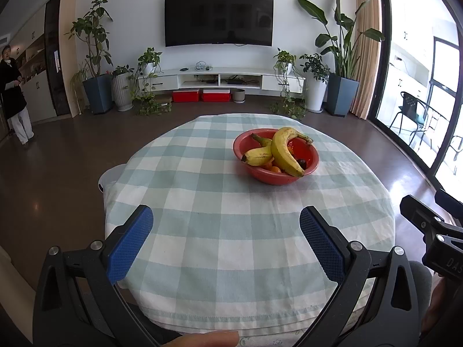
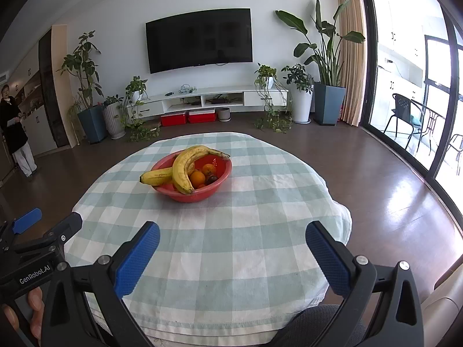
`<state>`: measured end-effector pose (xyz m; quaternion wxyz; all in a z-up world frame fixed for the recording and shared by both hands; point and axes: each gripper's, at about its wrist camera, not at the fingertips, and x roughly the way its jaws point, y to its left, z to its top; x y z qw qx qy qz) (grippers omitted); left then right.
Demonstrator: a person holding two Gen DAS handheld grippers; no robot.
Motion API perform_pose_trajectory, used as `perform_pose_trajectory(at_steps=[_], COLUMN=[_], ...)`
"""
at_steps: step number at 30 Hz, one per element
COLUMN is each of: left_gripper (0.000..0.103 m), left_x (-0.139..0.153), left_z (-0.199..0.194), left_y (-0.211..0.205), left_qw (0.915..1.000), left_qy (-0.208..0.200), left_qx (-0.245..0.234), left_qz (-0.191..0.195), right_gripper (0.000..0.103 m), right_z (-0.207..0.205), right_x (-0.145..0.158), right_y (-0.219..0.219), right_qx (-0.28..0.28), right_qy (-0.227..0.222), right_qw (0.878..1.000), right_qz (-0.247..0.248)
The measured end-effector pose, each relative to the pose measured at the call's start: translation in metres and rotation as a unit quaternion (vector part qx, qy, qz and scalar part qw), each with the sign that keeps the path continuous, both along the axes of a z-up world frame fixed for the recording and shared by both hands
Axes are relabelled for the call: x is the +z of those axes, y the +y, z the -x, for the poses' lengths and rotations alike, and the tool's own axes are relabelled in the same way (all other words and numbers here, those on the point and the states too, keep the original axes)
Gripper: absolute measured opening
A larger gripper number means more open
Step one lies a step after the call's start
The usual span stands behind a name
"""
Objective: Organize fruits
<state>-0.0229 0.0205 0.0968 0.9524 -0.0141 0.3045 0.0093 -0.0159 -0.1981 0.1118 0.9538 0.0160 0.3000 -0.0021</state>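
Table [image 1: 202, 202] with a green-and-white check cloth fills most of both views; everything below is placed against the red bowl [image 1: 277, 179].

Wall TV [image 1: 219, 18] hangs far behind the bowl, with a white low cabinet [image 1: 220, 79] beneath it and potted plants [image 1: 97, 57] at both ends. Two red boxes [image 1: 201, 95] sit on the floor under the cabinet. Glass doors with a chair [image 1: 411, 112] are off to the bowl's right. A person [image 1: 13, 92] in a dark coat stands far left of the bowl.

The bowl sits on the cloth, past the middle of the table, well apart from both tools. Two bananas [image 2: 182, 170] lie across the bowl, ends sticking over the rim. Oranges [image 2: 197, 178] and a small dark fruit [image 2: 212, 178] sit inside, beside the bananas.

Left gripper [image 1: 225, 243] is released, blue pads spread wide, nothing between them, over the near cloth short of the bowl. Right gripper [image 2: 231, 256] likewise is spread wide and empty, near edge of the table, short of the bowl. Fingers [image 2: 34, 303] of a hand show at the lower left of the right view, wrapped on the other tool's handle.
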Motion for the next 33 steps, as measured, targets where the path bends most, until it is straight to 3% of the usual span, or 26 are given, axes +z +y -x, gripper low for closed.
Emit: perform_pose_trajectory(at_steps=[33], left_gripper=[0.103], left_x=[-0.0044], left_z=[-0.0013], left_y=[0.0018], left_qw=[1.0000], left_qy=[0.004], left_qx=[0.002], left_qz=[-0.002], right_gripper=[0.103], right_z=[0.0008], right_x=[-0.0060], right_y=[-0.0002], right_qx=[0.002], right_qy=[0.010], right_qw=[1.000], right_qz=[0.002])
